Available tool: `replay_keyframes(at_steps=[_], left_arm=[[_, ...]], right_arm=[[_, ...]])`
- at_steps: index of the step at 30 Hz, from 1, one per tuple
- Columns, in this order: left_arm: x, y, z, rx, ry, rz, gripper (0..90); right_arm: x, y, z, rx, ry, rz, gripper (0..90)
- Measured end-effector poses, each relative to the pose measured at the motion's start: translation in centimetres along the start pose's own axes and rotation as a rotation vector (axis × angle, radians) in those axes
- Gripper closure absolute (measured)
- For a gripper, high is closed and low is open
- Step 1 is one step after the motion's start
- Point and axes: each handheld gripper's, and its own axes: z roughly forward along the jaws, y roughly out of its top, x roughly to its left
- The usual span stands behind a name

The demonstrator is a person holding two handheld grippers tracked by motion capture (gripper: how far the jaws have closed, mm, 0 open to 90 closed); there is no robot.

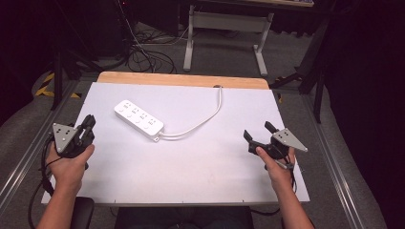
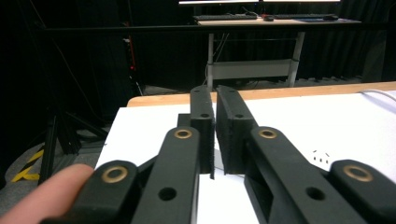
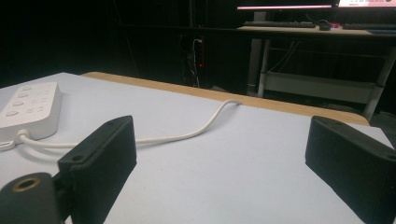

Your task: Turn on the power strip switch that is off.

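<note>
- High view: a white power strip (image 1: pixel 139 120) lies on the white surface (image 1: pixel 205 162), its long axis running diagonally from far-left to near-right. It sits ahead and to the right of the left claw (image 1: pixel 88 125), ahead and well to the left of the right claw (image 1: pixel 258 132). The left claw looks nearer to it. Its white cable (image 1: pixel 200 121) curves off to the surface's far edge.
- Left gripper view: the left claw (image 2: pixel 215 135) has its jaws nearly together with nothing between them, above bare surface; a dark room with a desk (image 2: pixel 275 21) beyond.
- Right gripper view: the right claw (image 3: pixel 224 154) is spread wide and empty. The power strip (image 3: pixel 28 109) is far left of it and the cable (image 3: pixel 187 133) crosses between the jaws farther off.
</note>
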Motion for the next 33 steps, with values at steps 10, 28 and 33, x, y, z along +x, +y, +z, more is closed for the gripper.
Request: replay_keyframes(at_steps=[10,28,33], left_arm=[[0.3,0.4,1.7,0.054,-0.029,0.025,90.0],[-1.8,1.2,5.8,0.124,-0.086,0.128,90.0],[-2.6,1.4,7.5,0.199,-0.105,0.156,90.0]], right_arm=[[0.2,0.0,0.1,0.002,0.004,-0.006,9.6],[-0.1,0.1,-0.1,0.0,-0.009,0.005,9.7],[-0.1,0.1,0.0,0.001,-0.009,0.003,9.7]])
